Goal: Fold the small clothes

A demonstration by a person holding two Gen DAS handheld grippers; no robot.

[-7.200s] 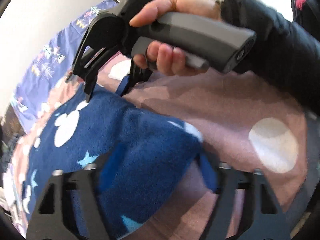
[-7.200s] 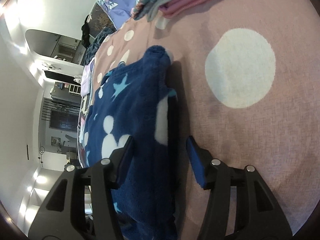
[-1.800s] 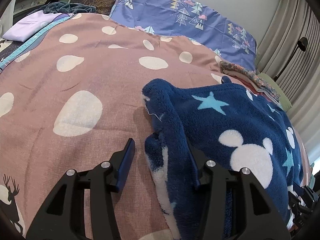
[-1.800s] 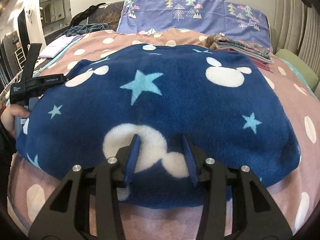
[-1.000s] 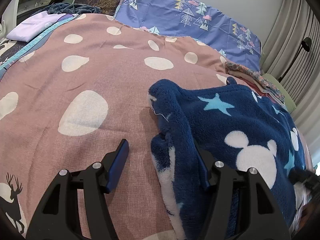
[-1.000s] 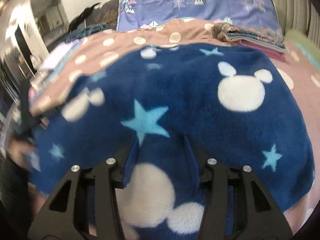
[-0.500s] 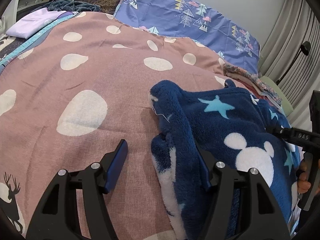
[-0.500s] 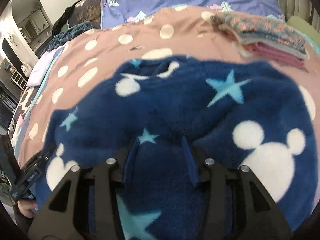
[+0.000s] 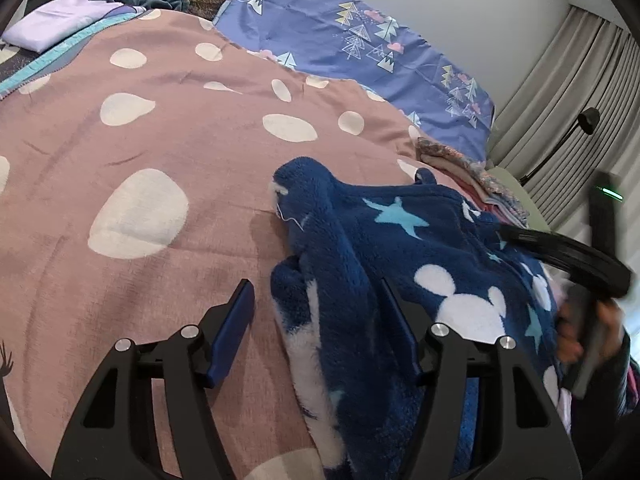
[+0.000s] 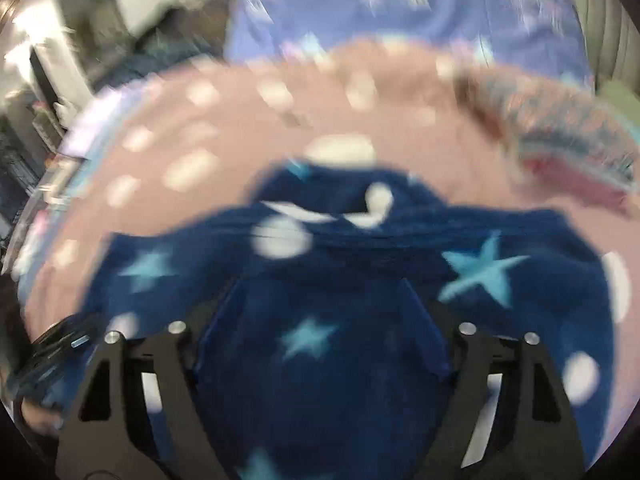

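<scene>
A navy fleece garment point(image 9: 400, 256) with white mouse heads and pale blue stars lies on the pink dotted blanket point(image 9: 160, 152). My left gripper point(image 9: 316, 324) is open, its fingers either side of the garment's thick left edge. In the right wrist view, which is blurred, my right gripper point(image 10: 320, 312) is open over the garment point(image 10: 360, 288), a raised fold of fleece between its fingers. The right gripper's handle and hand show at the right of the left wrist view point(image 9: 592, 292).
A stack of folded clothes point(image 9: 472, 172) lies behind the garment, on the right in the right wrist view point(image 10: 560, 132). A purple patterned pillow point(image 9: 360, 48) lies at the head of the bed. Curtains point(image 9: 568, 92) hang at the right.
My right gripper has swept forward over the garment and opened wider, and its handle has come further into the left view. My left gripper has hardly moved.
</scene>
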